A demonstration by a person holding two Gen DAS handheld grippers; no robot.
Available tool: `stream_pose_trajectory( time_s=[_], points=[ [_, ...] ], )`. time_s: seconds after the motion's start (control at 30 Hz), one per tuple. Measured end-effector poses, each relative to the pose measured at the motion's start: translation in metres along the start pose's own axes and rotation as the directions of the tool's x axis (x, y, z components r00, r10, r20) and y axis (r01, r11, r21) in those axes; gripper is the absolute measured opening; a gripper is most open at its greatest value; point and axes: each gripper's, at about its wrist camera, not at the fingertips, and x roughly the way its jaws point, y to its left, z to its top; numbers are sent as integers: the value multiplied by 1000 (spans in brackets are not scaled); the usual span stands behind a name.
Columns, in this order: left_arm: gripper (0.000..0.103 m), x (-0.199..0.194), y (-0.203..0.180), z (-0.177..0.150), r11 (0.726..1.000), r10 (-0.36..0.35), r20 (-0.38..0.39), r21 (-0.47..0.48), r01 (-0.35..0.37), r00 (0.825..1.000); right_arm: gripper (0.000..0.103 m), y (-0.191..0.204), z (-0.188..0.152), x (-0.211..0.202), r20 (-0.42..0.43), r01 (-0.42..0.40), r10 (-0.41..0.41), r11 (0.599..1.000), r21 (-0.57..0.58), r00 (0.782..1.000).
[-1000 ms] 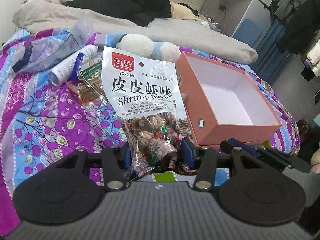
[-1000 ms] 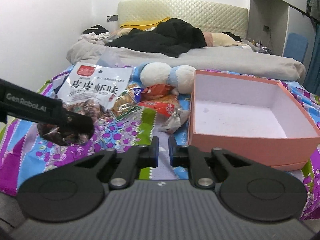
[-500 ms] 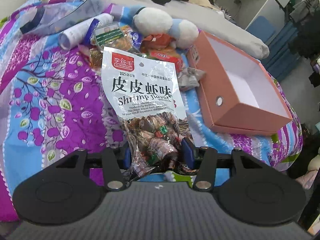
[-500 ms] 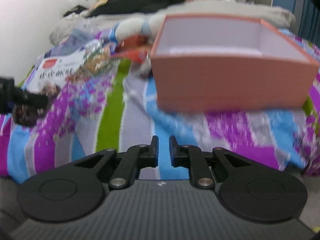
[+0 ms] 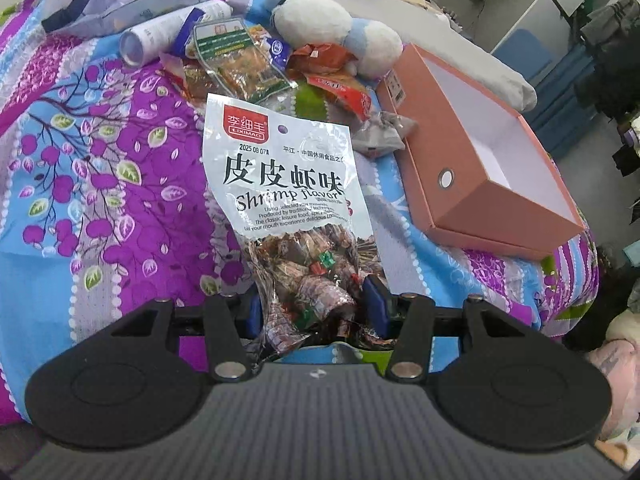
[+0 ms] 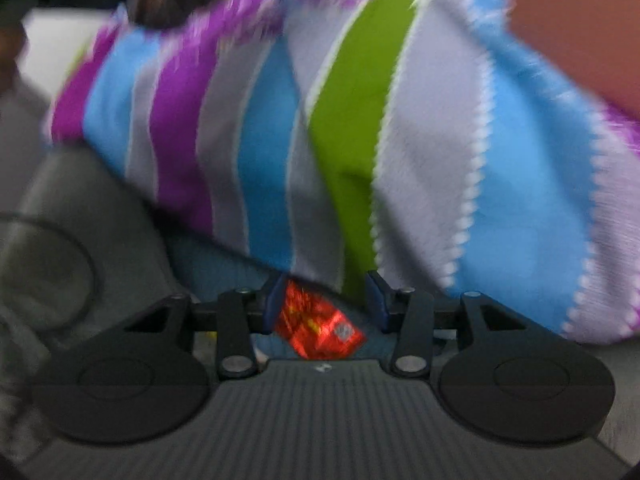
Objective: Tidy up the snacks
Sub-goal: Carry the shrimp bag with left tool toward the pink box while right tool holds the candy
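My left gripper is shut on the bottom of a white shrimp-flavour snack bag and holds it up above the patterned bedspread. The open salmon-pink box, white inside and empty, lies to the right of the bag. Several more snack packets lie in a pile beyond the bag. My right gripper is open, low beside the bed's hanging edge, with a small red packet lying between its fingers; the view is blurred.
A white and blue plush toy, a white tube and a clear plastic bag lie at the back of the pile. The box's corner shows at top right in the right wrist view. Grey floor lies below the bed.
My left gripper has lifted and pulled back with the snack bag. My right gripper has dropped down past the bed's edge, opened, and now has a red packet between its fingers.
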Motion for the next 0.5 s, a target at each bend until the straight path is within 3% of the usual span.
stream_pose_trajectory(
  time_s=[0.27,0.5],
  points=[
    [55,-7,15,-4,1000,14,1,2,-14,1000,45,29,2,52,-212,-66,14,968,-240,977],
    [55,-15,25,-3,1000,17,17,-24,-17,1000,47,45,10,70,-262,-98,0,928,-360,965]
  ],
)
